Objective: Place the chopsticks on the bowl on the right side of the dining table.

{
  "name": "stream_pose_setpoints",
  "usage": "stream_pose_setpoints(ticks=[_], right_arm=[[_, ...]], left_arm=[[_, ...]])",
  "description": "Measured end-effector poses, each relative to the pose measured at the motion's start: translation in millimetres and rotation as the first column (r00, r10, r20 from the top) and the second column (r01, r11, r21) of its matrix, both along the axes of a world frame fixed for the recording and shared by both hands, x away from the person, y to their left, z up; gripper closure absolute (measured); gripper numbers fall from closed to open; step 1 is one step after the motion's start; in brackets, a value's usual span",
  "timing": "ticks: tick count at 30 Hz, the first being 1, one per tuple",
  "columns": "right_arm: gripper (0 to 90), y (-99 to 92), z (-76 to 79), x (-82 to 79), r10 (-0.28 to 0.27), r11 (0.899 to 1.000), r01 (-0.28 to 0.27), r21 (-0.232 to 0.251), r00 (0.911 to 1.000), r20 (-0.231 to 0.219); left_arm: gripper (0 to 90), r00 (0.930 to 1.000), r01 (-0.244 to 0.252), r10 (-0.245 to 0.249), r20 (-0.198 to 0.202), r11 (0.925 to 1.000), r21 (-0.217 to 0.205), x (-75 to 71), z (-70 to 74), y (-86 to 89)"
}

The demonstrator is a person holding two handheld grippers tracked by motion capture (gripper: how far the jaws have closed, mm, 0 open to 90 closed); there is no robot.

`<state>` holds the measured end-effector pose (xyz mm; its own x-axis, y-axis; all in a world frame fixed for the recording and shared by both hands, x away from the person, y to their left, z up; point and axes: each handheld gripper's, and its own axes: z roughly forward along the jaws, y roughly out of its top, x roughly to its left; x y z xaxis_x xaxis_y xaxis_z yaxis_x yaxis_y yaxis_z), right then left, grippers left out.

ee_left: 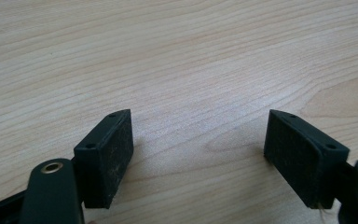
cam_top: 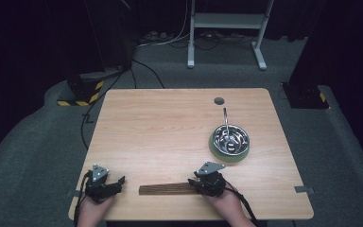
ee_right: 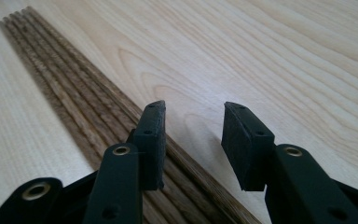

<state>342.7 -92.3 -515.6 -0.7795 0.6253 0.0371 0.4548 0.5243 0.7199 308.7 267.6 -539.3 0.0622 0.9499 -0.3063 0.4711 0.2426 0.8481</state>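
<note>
Several dark ribbed wooden sticks [ee_right: 81, 109] flat on your pale wood-grain table [cam_top: 170, 127] near its front edge, your right gripper [ee_right: 192, 140] part-open over their end, gripping nothing, your left gripper [ee_left: 198, 154] wide open above bare tabletop.

Ribbed dark wooden sticks [ee_right: 74, 100] (matt) on smooth wood table [cam_top: 160, 127].

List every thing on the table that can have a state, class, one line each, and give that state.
Bundle of dark wooden sticks: lying flat, side by side.
Steel bowl: upright on a green plate, with a utensil leaning out.
Left tongs: open, nothing between them.
Right tongs: open over the sticks' near end, gripping none.
</note>
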Motion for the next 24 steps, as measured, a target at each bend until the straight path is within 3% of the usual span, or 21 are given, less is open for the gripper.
stream_pose_setpoints(ticks=[5,9,17,24], right_arm=[[59.1,-3.0,-2.0,4.1,-0.031,0.999,0.031,-0.006,0.9995,-0.003],[58.9,-2.0,0.2,1.1,-0.01,1.0,0.01,0.013,0.9999,-0.007],[58.4,3.5,-0.4,-3.7,0.013,1.0,-0.013,-0.006,0.9999,0.006],[56.4,-0.2,-1.0,0.1,-0.03,1.0,0.03,-0.007,0.9995,0.011]], left_arm=[[24.0,1.0,0.001,-0.001,0.0,1.0,0.01,-0.1,-0.1,0.6],[24.0,1.0,0.002,-0.002,-0.001,1.0,0.009,-0.1,0.0,0.7],[24.2,1.0,0.002,-0.001,-0.001,1.0,0.008,-0.1,0.0,0.7],[24.4,1.0,0.002,-0.002,-0.001,1.0,0.007,-0.1,0.1,0.9]])
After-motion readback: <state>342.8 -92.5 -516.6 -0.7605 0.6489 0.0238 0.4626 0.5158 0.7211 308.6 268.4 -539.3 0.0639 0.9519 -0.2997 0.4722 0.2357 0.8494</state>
